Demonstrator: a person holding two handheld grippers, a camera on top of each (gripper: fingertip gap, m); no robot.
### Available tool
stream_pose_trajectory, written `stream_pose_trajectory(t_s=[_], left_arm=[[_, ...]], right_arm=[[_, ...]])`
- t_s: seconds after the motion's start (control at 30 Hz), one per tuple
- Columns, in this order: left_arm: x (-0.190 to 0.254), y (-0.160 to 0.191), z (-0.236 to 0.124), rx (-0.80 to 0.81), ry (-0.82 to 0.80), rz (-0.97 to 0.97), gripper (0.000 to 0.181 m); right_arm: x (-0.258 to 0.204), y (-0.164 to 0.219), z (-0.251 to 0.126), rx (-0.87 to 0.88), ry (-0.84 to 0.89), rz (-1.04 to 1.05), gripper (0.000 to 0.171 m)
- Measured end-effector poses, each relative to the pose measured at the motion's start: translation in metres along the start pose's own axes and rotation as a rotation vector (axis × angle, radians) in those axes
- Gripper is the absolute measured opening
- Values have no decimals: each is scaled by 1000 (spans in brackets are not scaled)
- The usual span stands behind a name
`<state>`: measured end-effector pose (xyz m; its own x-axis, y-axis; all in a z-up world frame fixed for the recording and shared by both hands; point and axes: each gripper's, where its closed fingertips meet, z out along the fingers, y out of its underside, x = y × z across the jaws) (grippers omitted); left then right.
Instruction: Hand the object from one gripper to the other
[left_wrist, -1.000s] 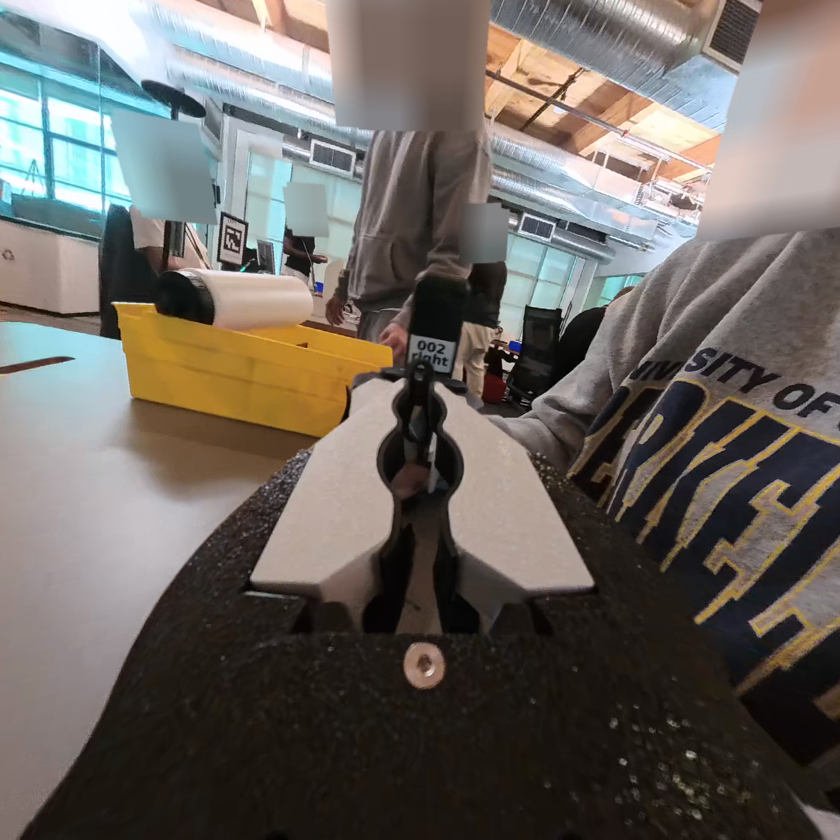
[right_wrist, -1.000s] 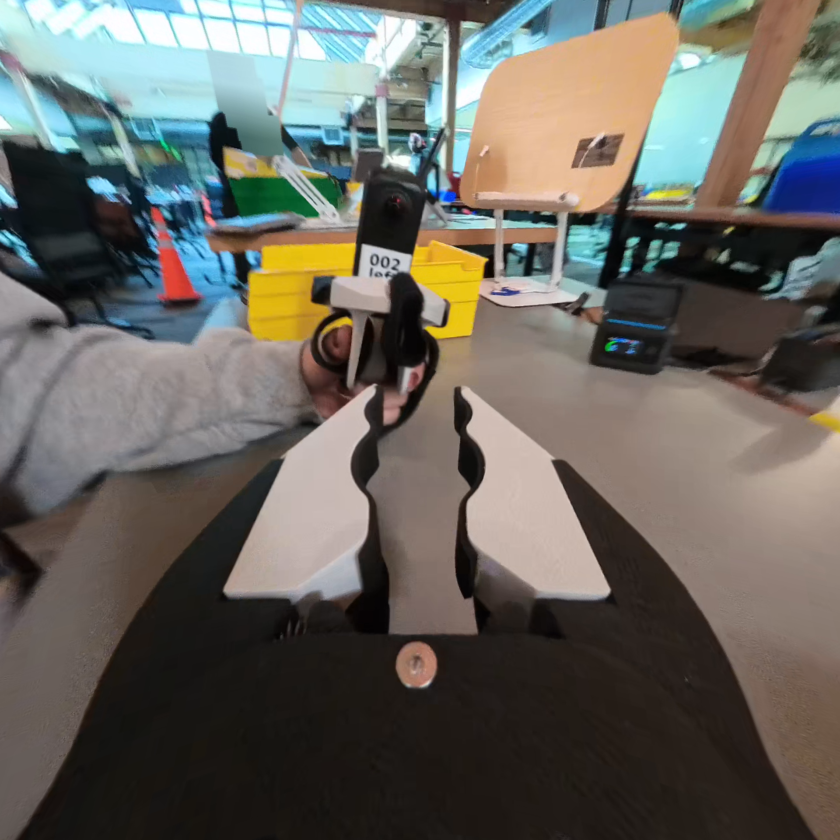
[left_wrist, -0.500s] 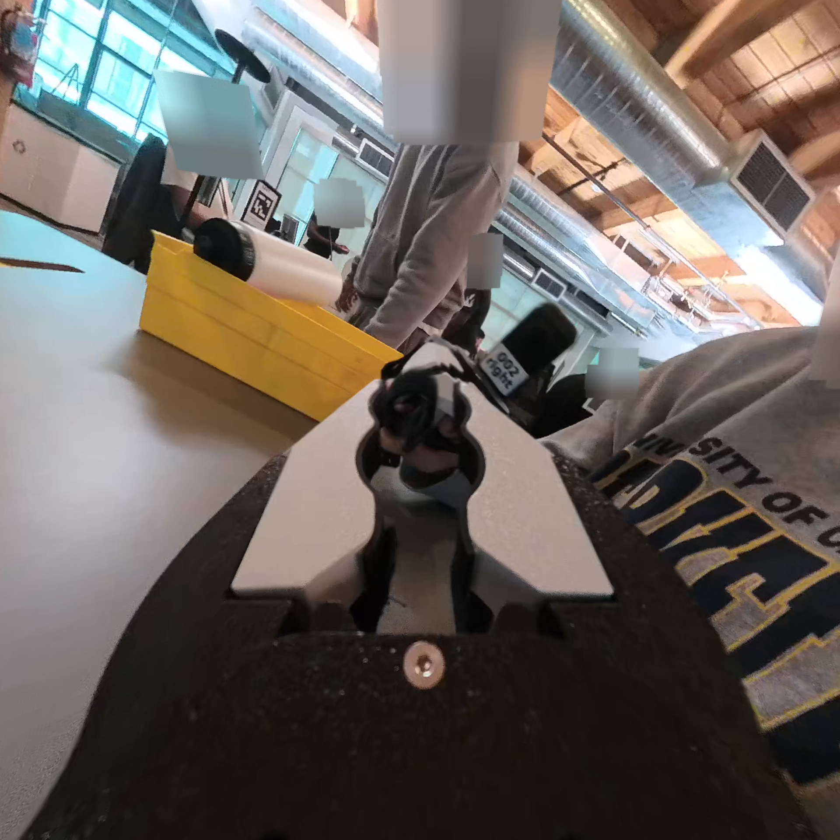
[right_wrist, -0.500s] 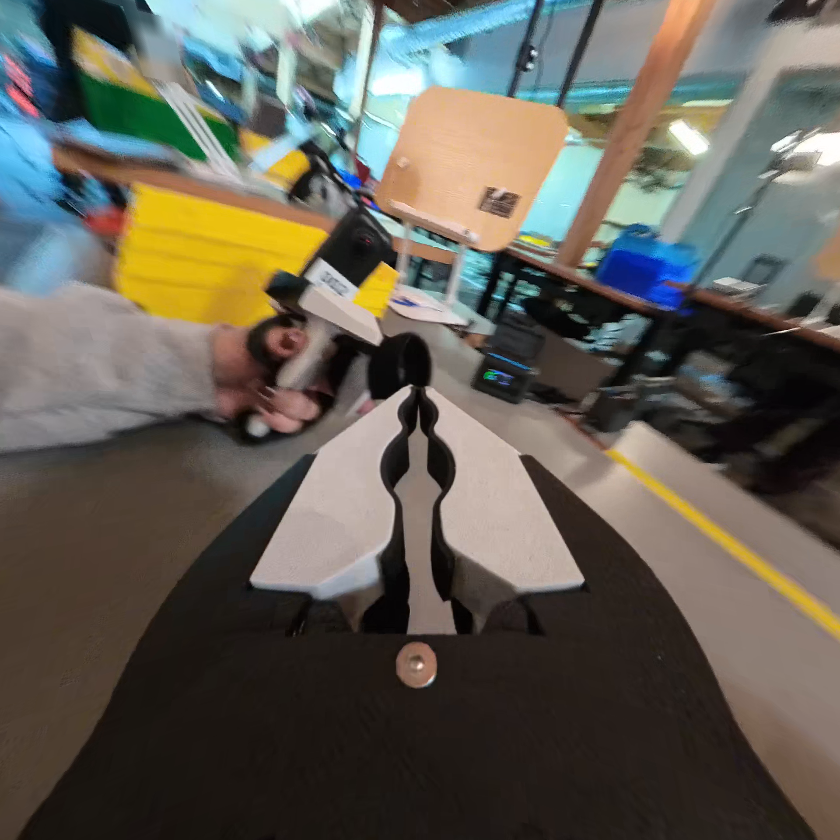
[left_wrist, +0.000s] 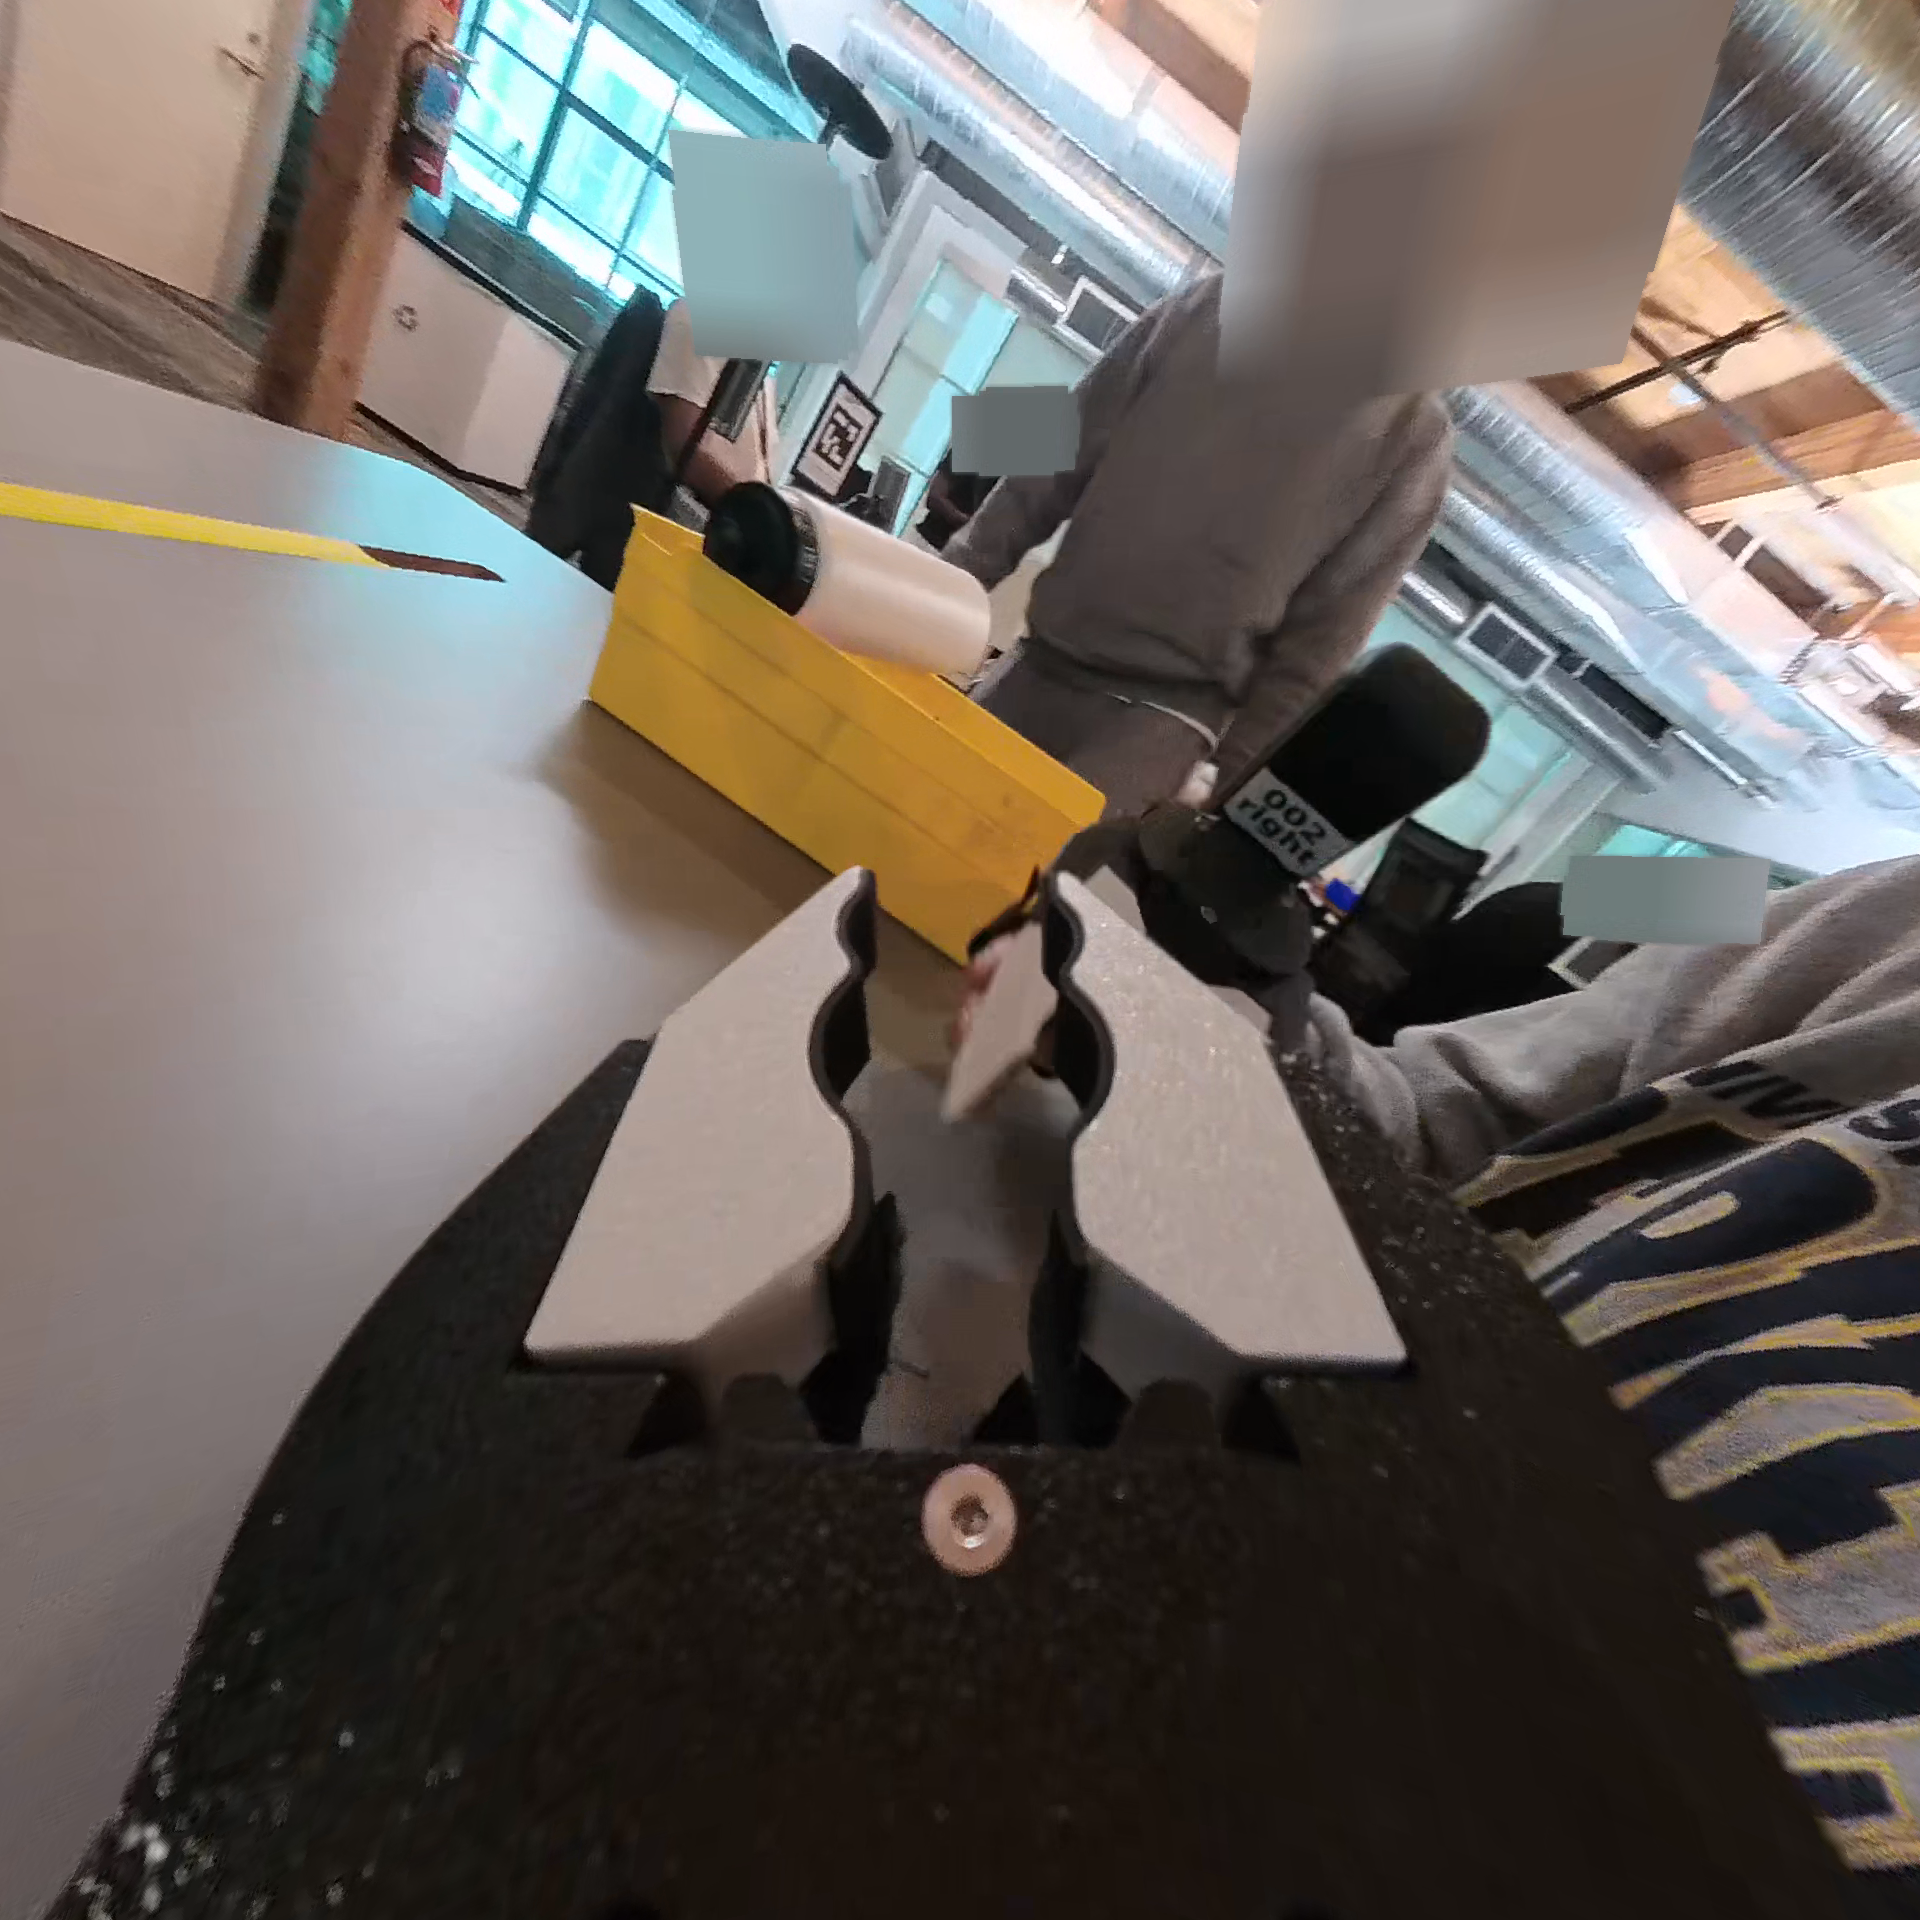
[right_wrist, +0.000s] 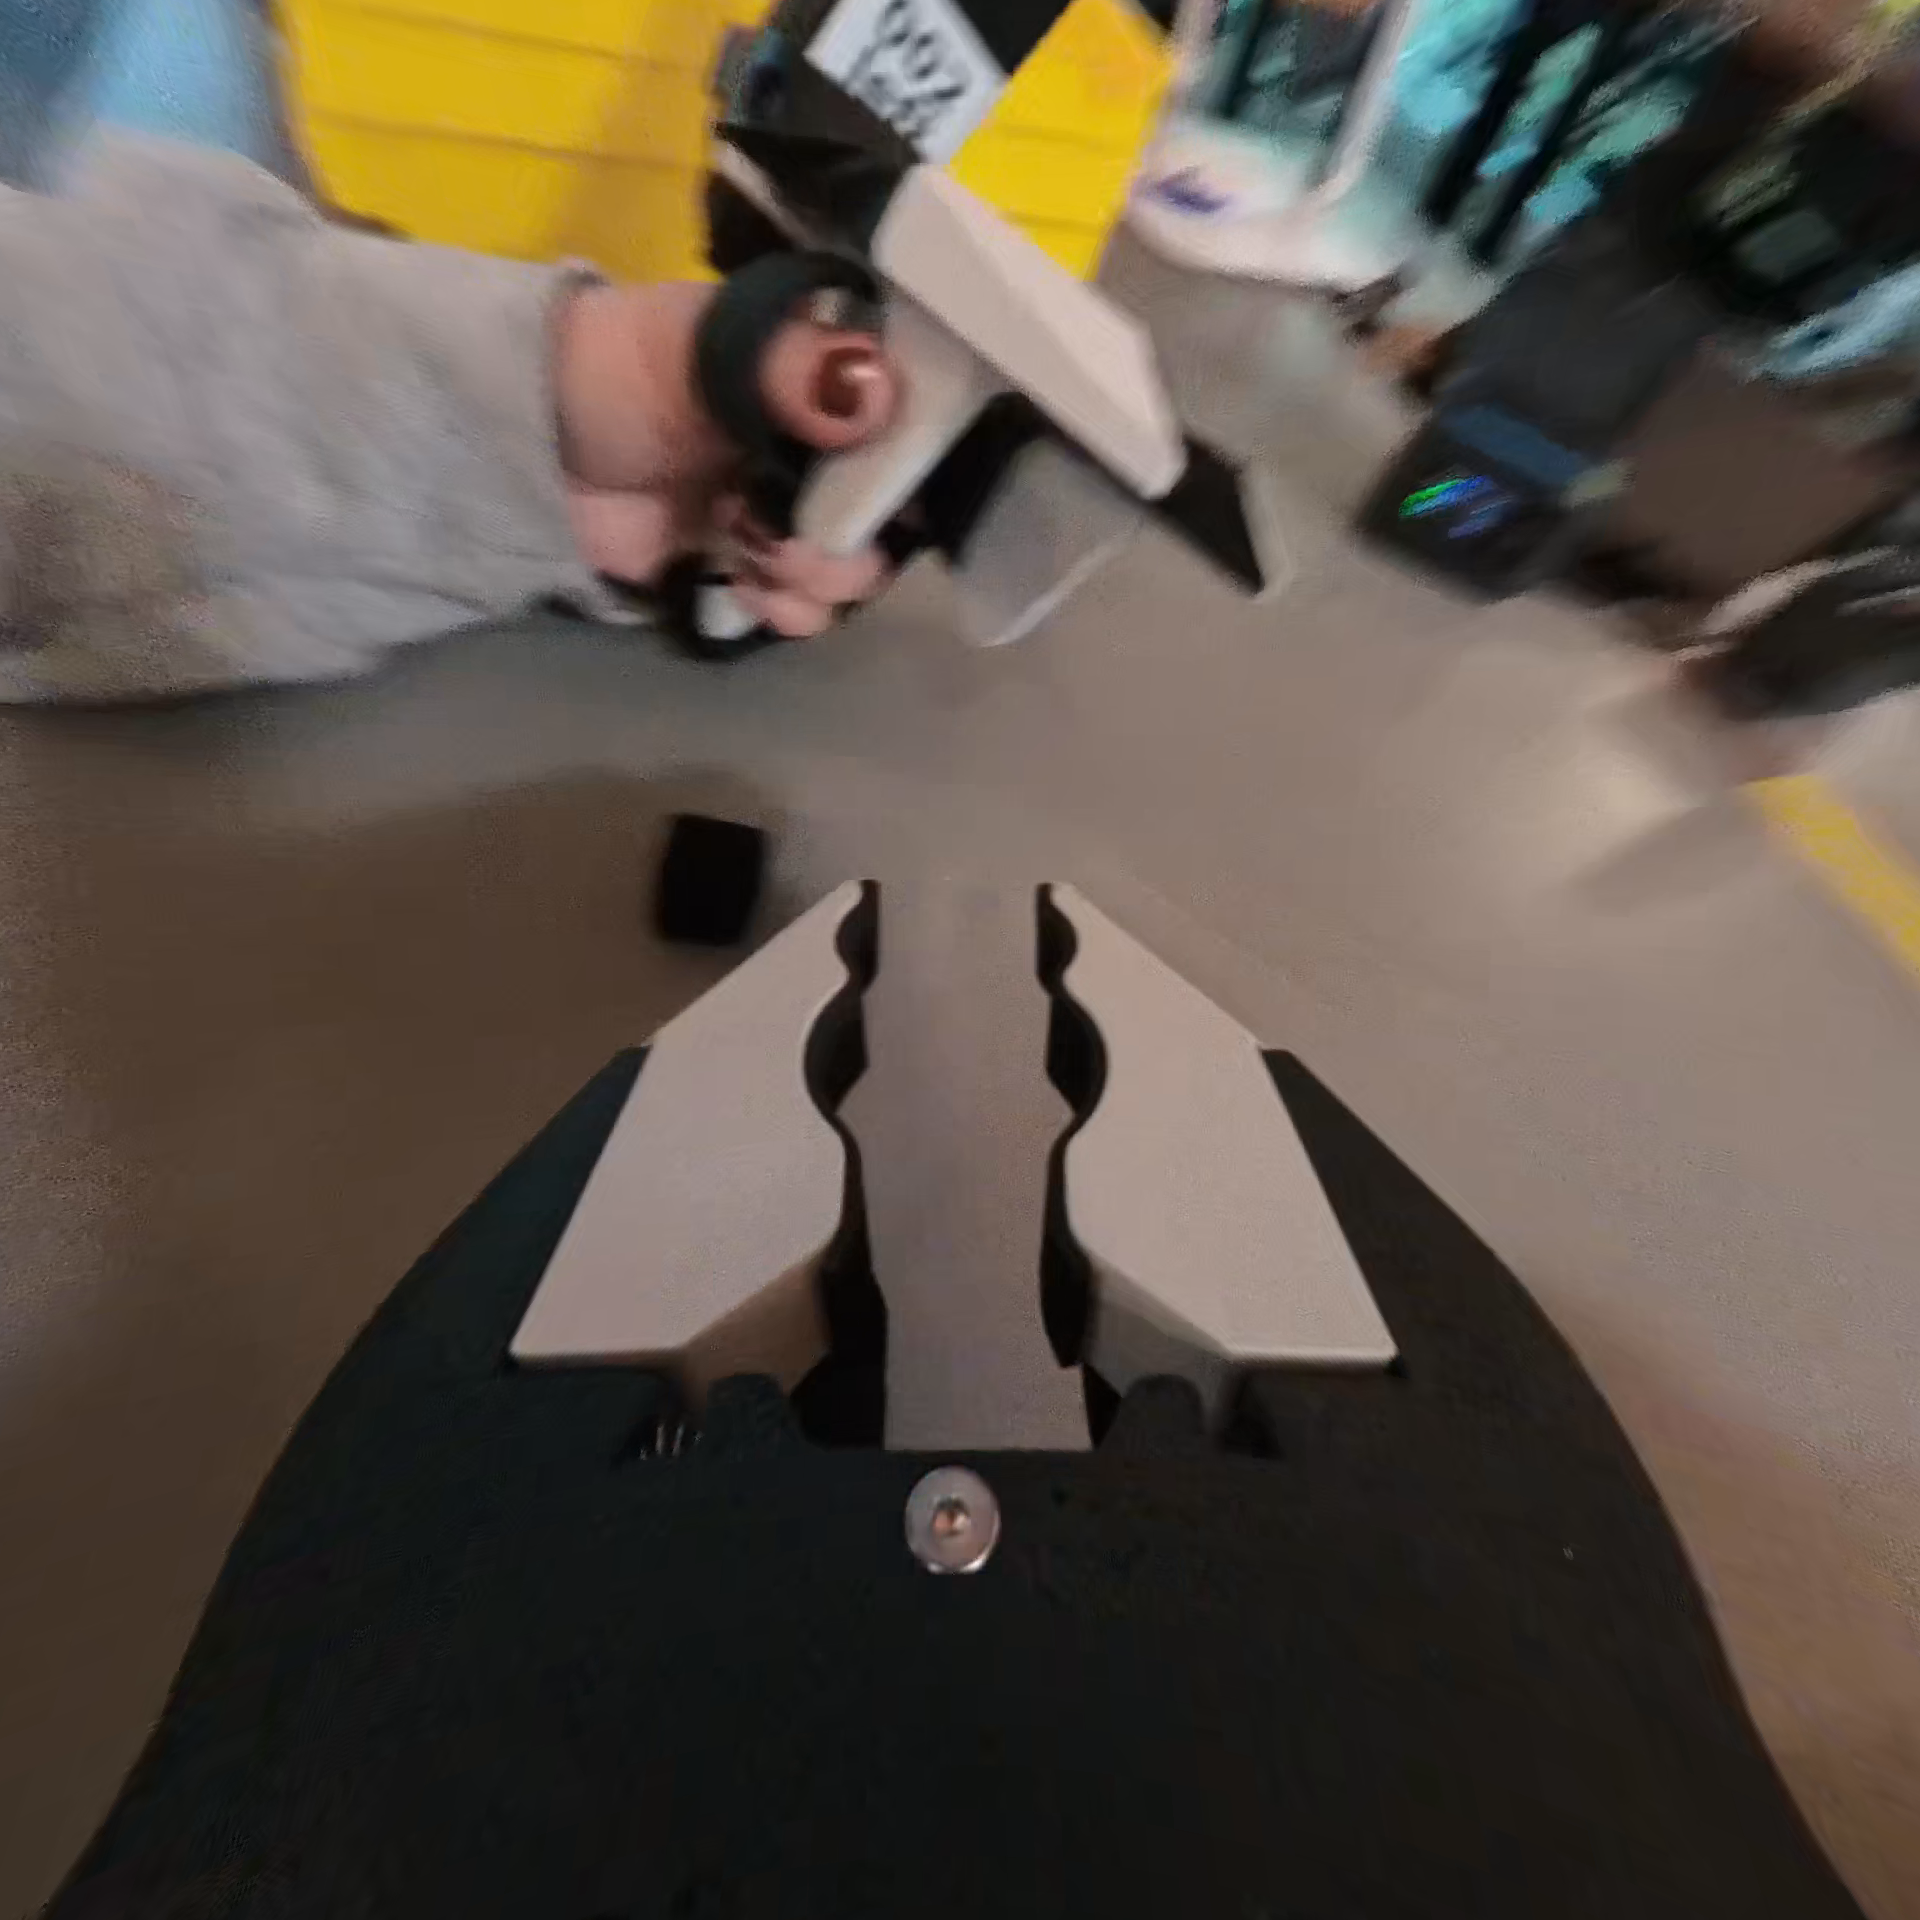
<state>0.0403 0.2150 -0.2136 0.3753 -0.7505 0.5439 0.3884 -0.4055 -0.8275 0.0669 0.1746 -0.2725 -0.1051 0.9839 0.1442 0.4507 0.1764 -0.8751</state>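
A small black object lies on the grey table, just left of my right gripper's left fingertip. My right gripper is open and empty, tilted down at the table. My left gripper is open and empty. Through its gap in the left wrist view I see one grey finger of the right gripper, close to my right-hand finger. In the blurred right wrist view the left gripper's fingers hang above and beyond the object, held by a hand.
A yellow bin holding a white roll stands on the table beyond the grippers; it also shows in the right wrist view. A black device with a screen sits far right. People stand behind the table. A yellow line marks its far left.
The black object went from the left gripper to the right one, which shut on it. Now both grippers are open and the object lies on the table. The right gripper has tilted down.
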Motion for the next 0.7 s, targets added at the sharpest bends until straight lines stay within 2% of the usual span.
stream_pose_trajectory(t_s=[0.03,0.1,0.23,0.3,0.37,0.47,0.63,0.7], left_arm=[[-2,0,-1,4,-10,5,29],[-5,1,-1,-1,-15,-7,29],[-9,5,-1,-19,-37,-2,26],[-9,7,0,-30,-42,11,25],[-9,8,0,-35,-37,1,24],[-9,7,-1,-27,-20,-29,28],[1,16,6,-70,79,-157,52],[10,22,11,-93,153,-219,54]], right_arm=[[-15,2,4,-13,-113,66,36],[-32,8,11,-61,-213,131,52],[-50,11,29,-109,-218,121,54],[-51,17,40,-151,-167,74,46],[-47,24,46,-189,-116,15,21],[-37,15,43,-150,-47,-36,20],[14,-8,6,4,278,-212,19],[27,-12,-10,40,387,-304,19]])
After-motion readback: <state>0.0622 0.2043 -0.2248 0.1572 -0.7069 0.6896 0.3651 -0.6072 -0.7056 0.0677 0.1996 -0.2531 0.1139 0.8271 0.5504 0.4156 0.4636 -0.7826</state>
